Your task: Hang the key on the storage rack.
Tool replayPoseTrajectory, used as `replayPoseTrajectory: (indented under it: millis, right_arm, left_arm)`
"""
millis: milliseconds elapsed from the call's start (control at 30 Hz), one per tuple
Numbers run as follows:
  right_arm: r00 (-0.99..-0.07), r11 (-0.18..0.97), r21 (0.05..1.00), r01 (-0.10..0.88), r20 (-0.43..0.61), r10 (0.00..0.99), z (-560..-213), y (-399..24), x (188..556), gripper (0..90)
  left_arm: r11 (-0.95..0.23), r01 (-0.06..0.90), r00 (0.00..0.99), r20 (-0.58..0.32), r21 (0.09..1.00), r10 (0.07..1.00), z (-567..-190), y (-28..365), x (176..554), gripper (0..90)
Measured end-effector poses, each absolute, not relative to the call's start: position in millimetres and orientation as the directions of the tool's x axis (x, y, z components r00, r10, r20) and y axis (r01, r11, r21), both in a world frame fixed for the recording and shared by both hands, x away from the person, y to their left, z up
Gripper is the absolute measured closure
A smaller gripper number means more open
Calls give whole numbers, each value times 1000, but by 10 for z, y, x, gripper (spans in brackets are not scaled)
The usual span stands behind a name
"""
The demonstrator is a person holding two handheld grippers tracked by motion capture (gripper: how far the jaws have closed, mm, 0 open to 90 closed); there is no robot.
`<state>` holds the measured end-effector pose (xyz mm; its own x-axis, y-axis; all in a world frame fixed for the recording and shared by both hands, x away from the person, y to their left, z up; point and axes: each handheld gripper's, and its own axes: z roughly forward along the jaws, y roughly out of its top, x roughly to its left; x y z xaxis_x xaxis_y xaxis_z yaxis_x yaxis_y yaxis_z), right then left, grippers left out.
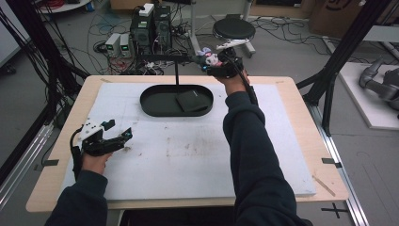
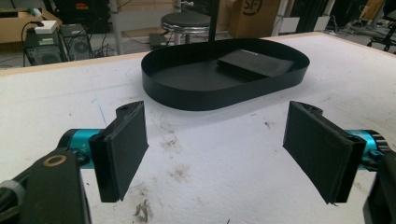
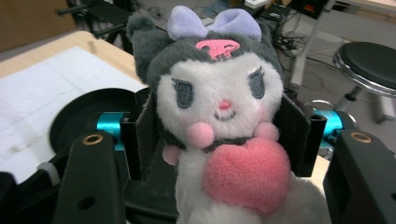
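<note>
Right hand-held gripper [image 3: 219,126] clenches the plush toy [image 3: 219,116] raised past the counter's [image 1: 188,155] far edge beyond the black tray [image 1: 155,101], likely for carrying or hanging it, while left hand-held gripper [image 2: 215,149] rests released, empty, low over the counter.

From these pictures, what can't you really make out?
- Plush toy, right gripper view: its bottom is cut off by the frame's lower edge.
- Same toy, high view: too small and blurred for any detail.
- Black tray, left gripper view: the flat dark item inside can't be identified.
- Upright post: its top is cut off in the left gripper view.
</note>
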<state>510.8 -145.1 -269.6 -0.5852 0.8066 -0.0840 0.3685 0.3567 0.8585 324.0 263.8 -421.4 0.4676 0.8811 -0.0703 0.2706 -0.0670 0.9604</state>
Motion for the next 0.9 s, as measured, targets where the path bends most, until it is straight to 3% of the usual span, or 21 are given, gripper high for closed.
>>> replayPoseTrajectory:
  millis: [367, 633, 900]
  right_arm:
    - [-448, 356, 825, 438, -143, 883, -2803, -1595, 5179, 390]
    - [-471, 438, 756, 486, -195, 860, -3143, -1599, 5180, 401]
    - [-475, 382, 768, 514, -115, 872, -3419, -1449, 5259, 407]
  left_arm:
    - [-68, 273, 464, -69, 960, 883, -4217, 2659, 3230, 216]
    - [-72, 274, 464, -66, 959, 884, -4216, 2651, 3221, 215]
    - [-66, 276, 457, -70, 959, 887, -4221, 2672, 3216, 216]
